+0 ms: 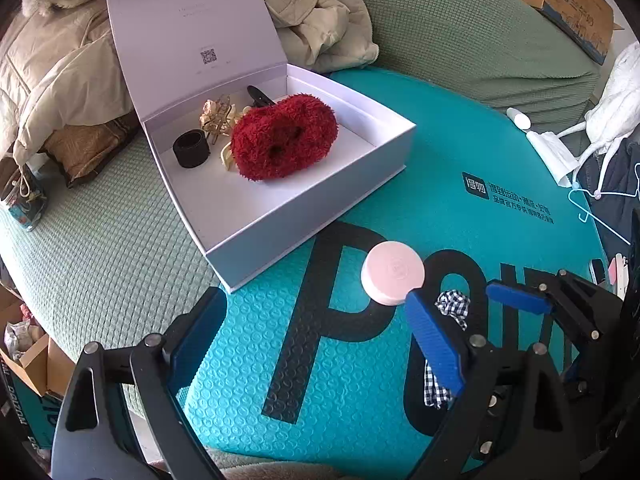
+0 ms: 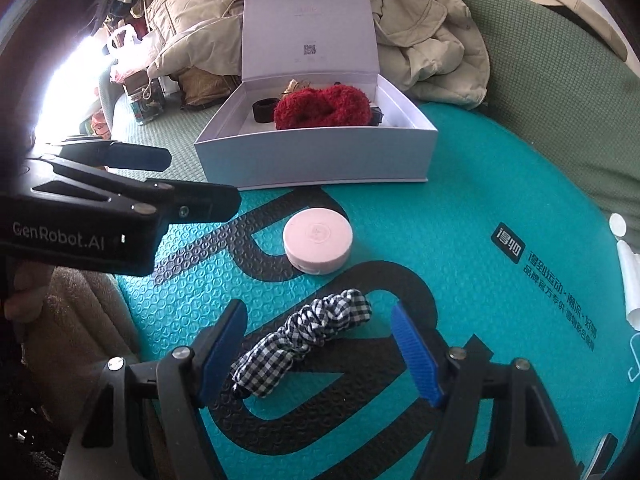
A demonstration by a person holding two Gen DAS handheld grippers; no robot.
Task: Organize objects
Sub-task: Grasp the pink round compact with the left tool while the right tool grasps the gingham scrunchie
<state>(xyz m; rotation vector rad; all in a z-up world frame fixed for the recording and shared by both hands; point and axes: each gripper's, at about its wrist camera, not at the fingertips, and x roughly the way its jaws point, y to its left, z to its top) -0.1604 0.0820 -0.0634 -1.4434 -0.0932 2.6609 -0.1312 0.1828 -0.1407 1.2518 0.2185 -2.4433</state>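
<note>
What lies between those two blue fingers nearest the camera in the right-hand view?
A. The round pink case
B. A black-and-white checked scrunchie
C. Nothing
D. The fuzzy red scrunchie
B: the checked scrunchie lies on the teal mat between the right gripper fingers, untouched.

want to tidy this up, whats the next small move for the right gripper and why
Probably close the right gripper on the checked scrunchie: it lies between the open jaws, untouched, on the teal mat, while the white box already holds the other hair things.
</note>
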